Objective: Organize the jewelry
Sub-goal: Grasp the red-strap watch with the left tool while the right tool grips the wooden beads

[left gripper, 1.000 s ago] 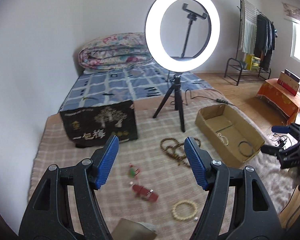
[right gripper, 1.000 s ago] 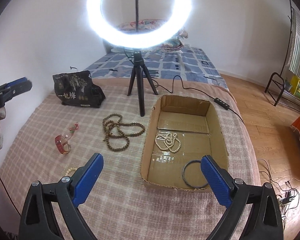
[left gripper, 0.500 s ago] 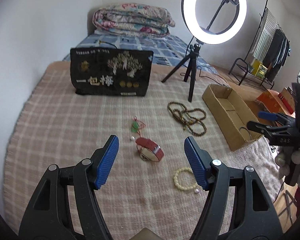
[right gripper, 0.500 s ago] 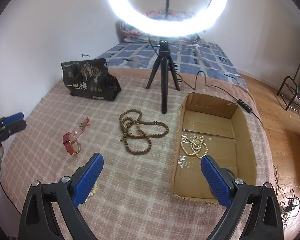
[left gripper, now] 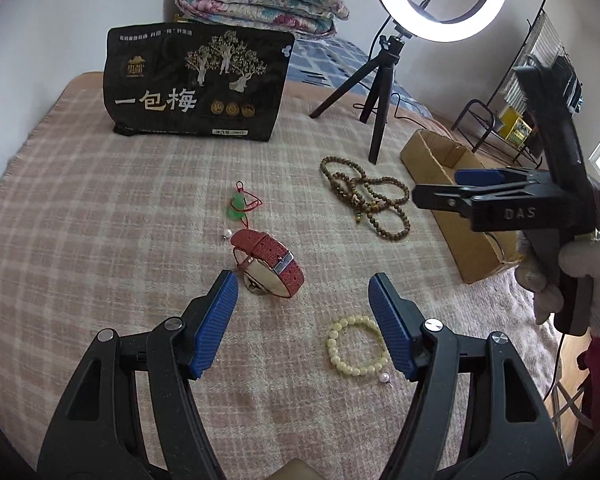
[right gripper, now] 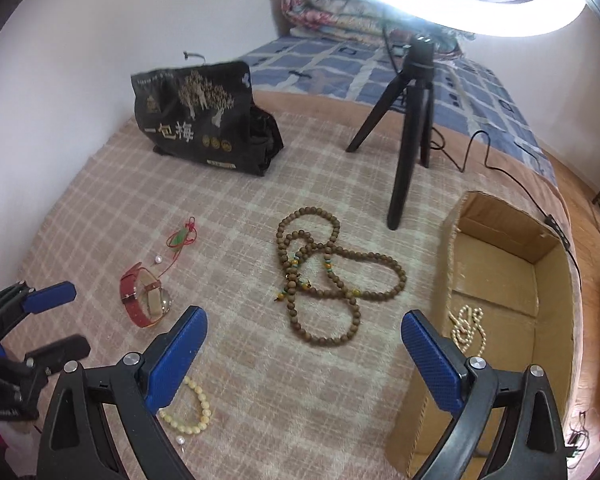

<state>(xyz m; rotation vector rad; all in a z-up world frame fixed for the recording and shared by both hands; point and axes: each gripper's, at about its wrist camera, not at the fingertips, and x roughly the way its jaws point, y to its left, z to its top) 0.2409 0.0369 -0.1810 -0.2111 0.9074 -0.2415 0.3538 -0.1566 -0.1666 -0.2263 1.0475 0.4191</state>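
The left hand-held gripper [left gripper: 302, 312] is held released above the red watch [left gripper: 270, 266] and cream bead bracelet [left gripper: 356, 346]; the right hand-held gripper [right gripper: 304, 354] is likewise released, nothing grasped.

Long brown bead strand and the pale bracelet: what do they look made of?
Brown bead strand: probably wood, since the beads are matte and dull brown, with a few coloured spacers. Pale bracelet: glossy cream beads, perhaps resin, stone or imitation pearl; the look leaves it open.
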